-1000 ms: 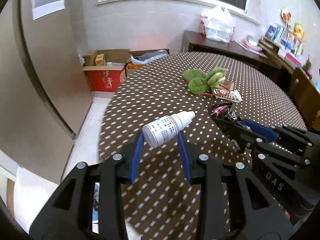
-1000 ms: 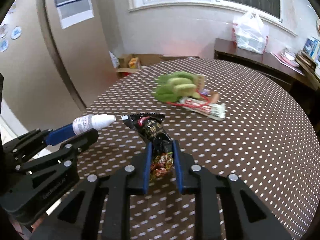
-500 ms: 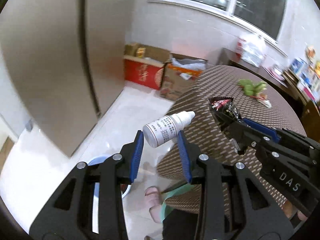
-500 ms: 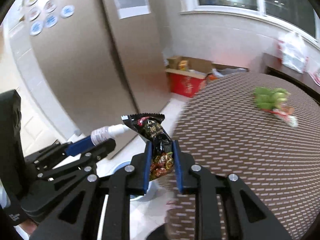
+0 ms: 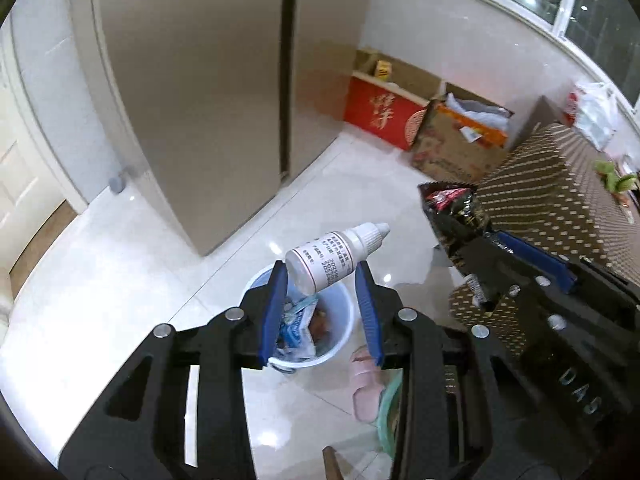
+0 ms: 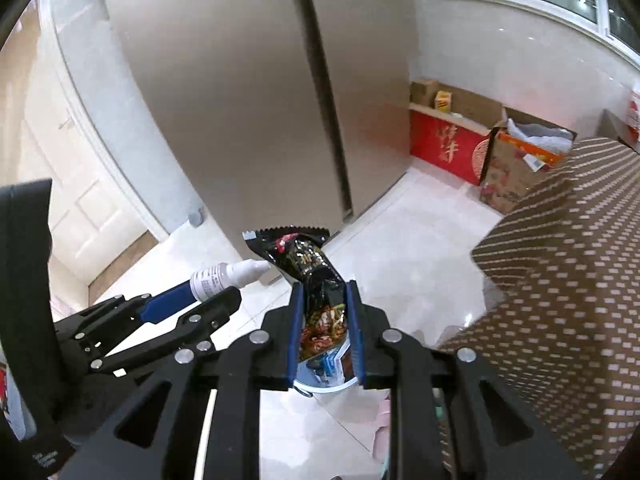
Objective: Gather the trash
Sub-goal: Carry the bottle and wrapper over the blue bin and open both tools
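Note:
My left gripper [image 5: 322,276] is shut on a small white dropper bottle [image 5: 332,258] and holds it above a pale blue trash bin [image 5: 340,320] on the floor. The bin holds several wrappers. My right gripper [image 6: 325,292] is shut on a black snack wrapper [image 6: 306,264] and hangs over the same bin [image 6: 320,386], mostly hidden behind its fingers. The wrapper [image 5: 456,216] and right gripper [image 5: 532,276] show at the right of the left wrist view. The bottle [image 6: 224,276] and left gripper [image 6: 188,300] show at the left of the right wrist view.
A round table with a brown dotted cloth [image 5: 560,200] [image 6: 568,264] stands at the right. A tall beige fridge [image 5: 208,80] is ahead. Red and brown cardboard boxes [image 5: 384,112] sit by the far wall. A pink slipper [image 5: 364,384] lies by the bin.
Both grippers have swung left off the table and tilted down toward the floor. The trash bin has come into view beneath them. Both still hold their items.

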